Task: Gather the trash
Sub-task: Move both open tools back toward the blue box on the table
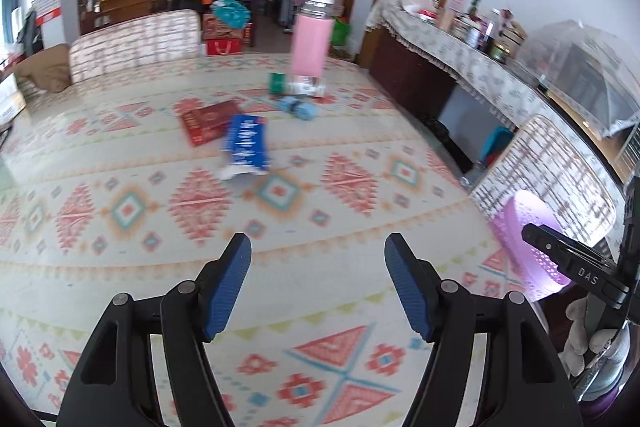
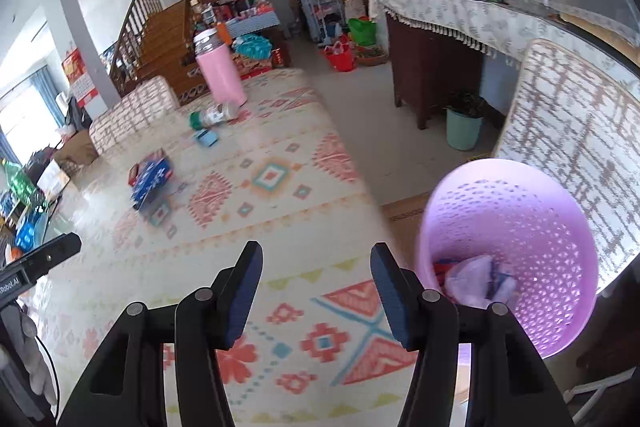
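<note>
Some trash was already gathered in the purple basket (image 2: 508,259) off the worktop's (image 2: 280,227) right edge, while the blue carton (image 1: 245,147), red box (image 1: 208,121) and toppled bottle (image 1: 298,84) were left mid-worktop, both the left tool (image 1: 318,287) and the right tool (image 2: 316,293) being held wide open and empty.

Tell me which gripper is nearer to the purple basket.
Right. The right gripper hangs open just beside the purple basket, whose rim is close to its right finger. The left gripper, also open, is over the patterned tablecloth, farther left of the basket.
</note>
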Demonstrator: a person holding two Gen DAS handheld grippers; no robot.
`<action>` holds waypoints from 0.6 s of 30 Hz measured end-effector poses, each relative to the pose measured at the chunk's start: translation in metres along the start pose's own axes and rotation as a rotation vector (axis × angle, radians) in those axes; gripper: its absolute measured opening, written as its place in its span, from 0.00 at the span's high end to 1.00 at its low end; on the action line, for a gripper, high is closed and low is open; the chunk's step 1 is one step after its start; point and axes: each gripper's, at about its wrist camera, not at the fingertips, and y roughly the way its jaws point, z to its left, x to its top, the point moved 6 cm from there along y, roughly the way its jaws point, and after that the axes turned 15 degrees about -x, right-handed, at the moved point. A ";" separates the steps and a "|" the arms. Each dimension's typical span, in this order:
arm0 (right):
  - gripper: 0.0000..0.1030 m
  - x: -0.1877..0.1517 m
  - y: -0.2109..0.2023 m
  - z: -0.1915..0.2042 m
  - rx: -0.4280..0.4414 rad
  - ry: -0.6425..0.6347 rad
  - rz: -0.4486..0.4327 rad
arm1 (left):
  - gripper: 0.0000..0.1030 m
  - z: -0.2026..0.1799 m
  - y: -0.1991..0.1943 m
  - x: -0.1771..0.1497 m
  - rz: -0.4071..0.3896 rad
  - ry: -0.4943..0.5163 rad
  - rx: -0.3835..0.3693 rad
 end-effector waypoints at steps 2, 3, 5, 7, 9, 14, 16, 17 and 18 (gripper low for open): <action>0.41 -0.001 0.000 0.014 0.007 -0.019 -0.001 | 0.34 0.015 -0.008 -0.001 -0.008 -0.013 0.020; 0.41 -0.001 -0.001 0.021 0.010 -0.027 -0.002 | 0.34 0.023 -0.012 -0.001 -0.012 -0.020 0.030; 0.40 -0.002 -0.002 0.036 0.021 -0.046 -0.004 | 0.34 0.038 -0.021 -0.001 -0.021 -0.033 0.047; 0.40 -0.002 -0.002 0.048 0.028 -0.061 -0.004 | 0.34 0.055 -0.030 -0.001 -0.030 -0.047 0.067; 0.40 -0.002 -0.002 0.064 0.037 -0.078 -0.003 | 0.34 0.070 -0.037 0.000 -0.035 -0.060 0.089; 0.39 -0.003 0.002 0.095 0.060 -0.113 0.007 | 0.33 0.109 -0.052 0.009 -0.049 -0.096 0.143; 0.39 -0.003 0.004 0.106 0.070 -0.126 0.013 | 0.33 0.122 -0.055 0.014 -0.054 -0.109 0.160; 0.39 -0.002 0.006 0.114 0.079 -0.136 0.018 | 0.33 0.127 -0.056 0.016 -0.055 -0.115 0.165; 0.39 -0.002 0.008 0.116 0.084 -0.141 0.020 | 0.33 0.132 -0.056 0.020 -0.056 -0.124 0.168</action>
